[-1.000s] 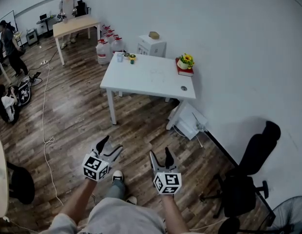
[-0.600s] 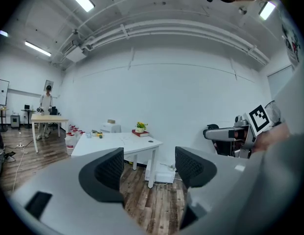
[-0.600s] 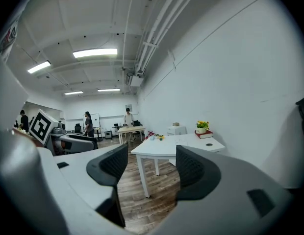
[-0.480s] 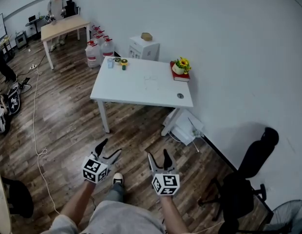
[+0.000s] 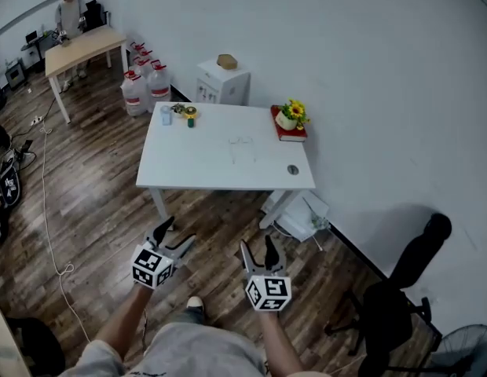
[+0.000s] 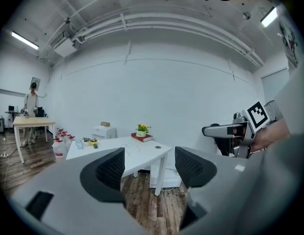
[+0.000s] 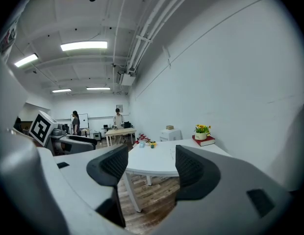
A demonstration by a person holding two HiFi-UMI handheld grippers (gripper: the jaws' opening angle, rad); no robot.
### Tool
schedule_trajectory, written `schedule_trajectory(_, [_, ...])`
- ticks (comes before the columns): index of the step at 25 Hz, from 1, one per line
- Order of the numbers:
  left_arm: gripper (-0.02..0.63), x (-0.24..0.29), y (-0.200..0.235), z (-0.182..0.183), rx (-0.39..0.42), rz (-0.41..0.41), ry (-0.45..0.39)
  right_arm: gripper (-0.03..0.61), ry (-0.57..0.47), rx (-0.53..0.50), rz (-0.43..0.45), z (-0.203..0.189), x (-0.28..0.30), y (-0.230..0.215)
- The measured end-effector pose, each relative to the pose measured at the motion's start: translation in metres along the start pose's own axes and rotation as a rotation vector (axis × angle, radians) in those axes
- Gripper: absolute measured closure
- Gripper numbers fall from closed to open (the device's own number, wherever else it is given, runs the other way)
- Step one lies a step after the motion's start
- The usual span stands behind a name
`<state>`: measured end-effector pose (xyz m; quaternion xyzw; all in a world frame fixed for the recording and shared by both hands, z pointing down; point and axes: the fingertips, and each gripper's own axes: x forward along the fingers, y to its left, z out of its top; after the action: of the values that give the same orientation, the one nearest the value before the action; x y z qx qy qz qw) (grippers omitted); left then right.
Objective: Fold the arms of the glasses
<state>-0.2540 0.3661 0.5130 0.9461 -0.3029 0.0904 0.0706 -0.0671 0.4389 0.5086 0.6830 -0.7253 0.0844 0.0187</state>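
Note:
The glasses [image 5: 242, 143], a thin, faint frame, lie near the middle of the white table [image 5: 196, 171]; from here I cannot tell how their arms stand. Both grippers hang over the wooden floor short of the table's near edge, far from the glasses. My left gripper [image 5: 174, 232] is open with nothing between its jaws, and my right gripper [image 5: 259, 247] is open and empty too. In the left gripper view the left gripper [image 6: 149, 166] frames the table [image 6: 147, 153] ahead. In the right gripper view the right gripper [image 7: 151, 164] faces the same table [image 7: 152, 163].
On the table stand a flower pot on a red book [image 5: 291, 117], small items [image 5: 181, 114] at the far left, and a small round object [image 5: 292, 169]. A white cabinet [image 5: 222, 81] and water jugs [image 5: 141, 85] stand behind. A black chair [image 5: 400, 289] is at the right. A person [image 5: 69, 6] stands by a wooden table [image 5: 82, 45].
Both grippers and the head view have moved toward the white table, which now sits closer and more centred. Both grippers' jaws stay open and empty.

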Motion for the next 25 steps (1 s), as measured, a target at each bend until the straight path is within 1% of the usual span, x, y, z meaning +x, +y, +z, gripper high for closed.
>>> schedule_trajectory(2, [0.304,0.013,0.018,0.0,-0.001,-0.008,0.005,0.289,0.007,0.003,-0.004,-0.003,0.022,0.0])
schedule_trajectory(5, [0.304,0.026,0.043,0.0,-0.008,-0.011,0.015,0.293,0.031,-0.019,0.015,-0.006,0.059,0.001])
schedule_trajectory(9, [0.305,0.036,0.071,0.004,-0.016,-0.014,0.02,0.295,0.013,-0.013,0.019,0.01,0.096,0.004])
schedule_trajectory(11, [0.305,0.046,0.084,0.004,-0.017,-0.014,0.022,0.295,0.01,-0.021,0.019,0.011,0.114,0.002])
schedule_trajectory(19, [0.305,0.103,0.129,0.003,-0.03,-0.002,0.046,0.302,0.026,0.009,0.015,-0.003,0.186,-0.036])
schedule_trajectory(25, [0.307,0.174,0.163,0.021,-0.03,0.028,0.029,0.311,0.028,0.016,0.038,0.01,0.26,-0.08])
